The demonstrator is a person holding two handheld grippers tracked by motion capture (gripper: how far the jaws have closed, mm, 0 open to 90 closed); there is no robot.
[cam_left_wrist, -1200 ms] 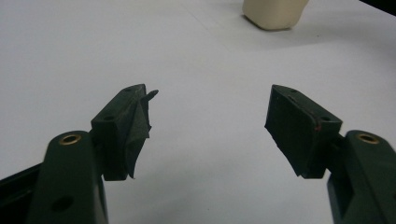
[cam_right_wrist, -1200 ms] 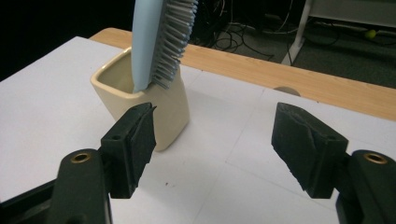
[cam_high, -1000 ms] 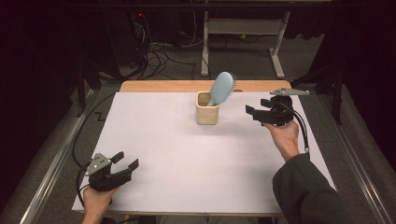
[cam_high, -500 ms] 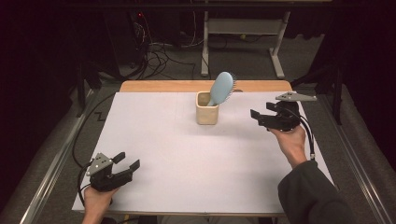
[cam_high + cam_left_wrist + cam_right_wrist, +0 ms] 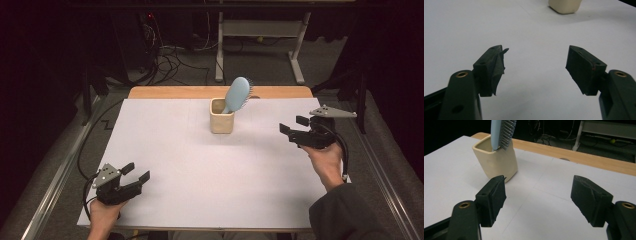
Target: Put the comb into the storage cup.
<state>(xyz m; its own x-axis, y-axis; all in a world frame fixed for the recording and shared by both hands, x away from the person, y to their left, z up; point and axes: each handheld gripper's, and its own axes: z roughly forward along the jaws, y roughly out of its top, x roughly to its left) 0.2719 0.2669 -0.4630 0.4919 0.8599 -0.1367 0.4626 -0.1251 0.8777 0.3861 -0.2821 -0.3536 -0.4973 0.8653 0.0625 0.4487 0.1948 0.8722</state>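
**Hairbrush stands in the cup, both hand-held grippers empty**

The surface (image 5: 200, 170) is a wide, flat white sheet with a matte look, and a strip of wood shows along its far edge. On it, ahead and to the left of the right hand-held gripper (image 5: 292, 125), stands a cream cup (image 5: 221, 122) with a squarish body, rounded corners and a smooth, ceramic-like wall. The light blue hairbrush (image 5: 237, 94) sits in this cup with its handle down; its oval plastic head leans out over the rim, with short bristles on one side.

The placing seems done, since no pad touches the brush or the cup. The right hand-held gripper has its jaws wide and empty, near the cup. The left hand-held gripper (image 5: 136, 172) also stands wide and empty, well apart from the cup. I judge that little work is left.
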